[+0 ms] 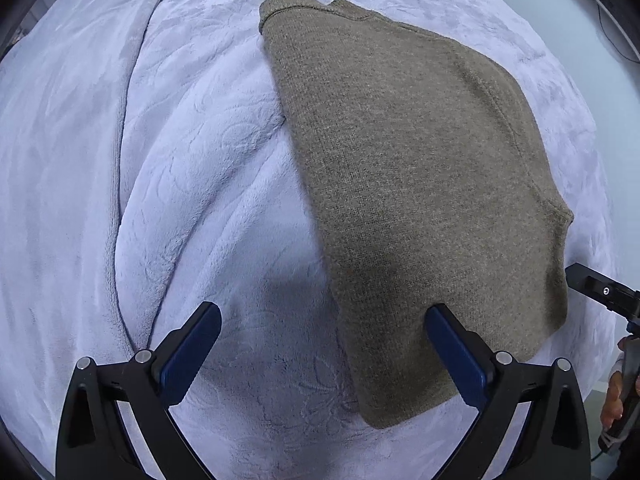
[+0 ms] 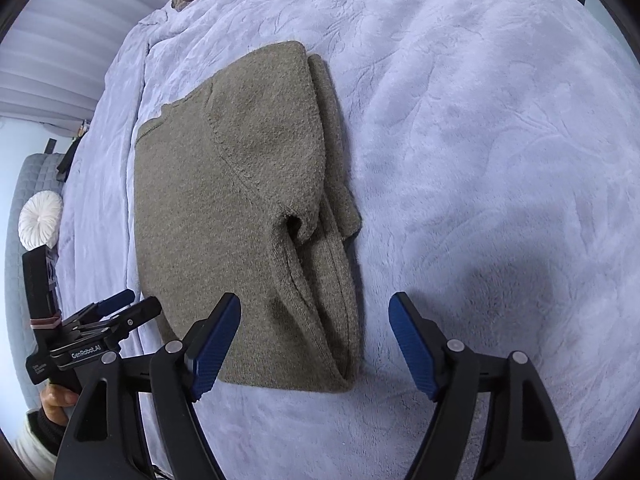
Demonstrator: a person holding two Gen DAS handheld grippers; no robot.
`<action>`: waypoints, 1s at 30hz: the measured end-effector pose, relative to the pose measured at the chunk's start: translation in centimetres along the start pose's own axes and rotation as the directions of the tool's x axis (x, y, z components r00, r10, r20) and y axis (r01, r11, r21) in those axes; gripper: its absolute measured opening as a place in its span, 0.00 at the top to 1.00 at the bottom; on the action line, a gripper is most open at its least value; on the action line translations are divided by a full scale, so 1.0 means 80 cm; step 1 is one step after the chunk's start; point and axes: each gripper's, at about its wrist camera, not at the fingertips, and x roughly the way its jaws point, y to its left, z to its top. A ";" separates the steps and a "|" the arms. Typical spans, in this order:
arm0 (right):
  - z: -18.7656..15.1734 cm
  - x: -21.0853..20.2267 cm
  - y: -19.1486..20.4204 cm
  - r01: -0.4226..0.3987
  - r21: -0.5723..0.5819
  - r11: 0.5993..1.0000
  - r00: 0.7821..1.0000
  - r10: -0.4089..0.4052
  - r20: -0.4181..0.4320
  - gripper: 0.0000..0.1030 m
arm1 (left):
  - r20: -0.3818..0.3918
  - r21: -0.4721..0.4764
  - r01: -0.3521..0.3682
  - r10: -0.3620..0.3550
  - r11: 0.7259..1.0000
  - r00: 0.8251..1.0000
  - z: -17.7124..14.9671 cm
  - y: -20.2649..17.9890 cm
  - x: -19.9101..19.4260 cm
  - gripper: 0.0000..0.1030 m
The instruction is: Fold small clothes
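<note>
Left wrist view: the left gripper (image 1: pixel 322 340) hangs with jaws spread wide and empty over the near corner of a folded olive-brown sweater (image 1: pixel 420 184) lying flat on a pale lavender blanket (image 1: pixel 180 200). Right wrist view: the right gripper (image 2: pixel 316 338), also spread and empty, straddles the sweater's near right edge, where a tucked sleeve (image 2: pixel 332 240) shows, unseen from the left.
</note>
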 end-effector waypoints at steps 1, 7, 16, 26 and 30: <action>0.002 0.001 -0.001 -0.006 0.003 1.000 1.000 0.006 -0.002 0.23 | 0.012 -0.008 0.011 -0.011 1.000 1.000 0.003 0.003 -0.002 0.00; 0.025 0.002 -0.009 -0.053 0.027 0.998 0.999 0.052 0.013 0.23 | 0.069 -0.067 0.060 -0.055 0.996 0.996 0.031 0.022 -0.011 0.00; 0.074 0.023 -0.012 -0.109 0.021 0.994 0.994 0.109 -0.011 0.22 | 0.074 -0.091 0.083 -0.076 0.992 0.994 0.056 0.026 -0.002 0.00; 0.110 0.077 -0.006 -0.227 0.014 0.974 0.966 0.227 -0.120 0.22 | 0.044 -0.123 0.269 -0.265 0.955 0.963 0.068 0.030 0.036 0.00; 0.125 0.094 -0.004 -0.298 0.023 0.954 0.942 0.298 -0.154 0.16 | 0.049 -0.127 0.309 -0.305 0.943 0.951 0.070 0.028 0.047 0.00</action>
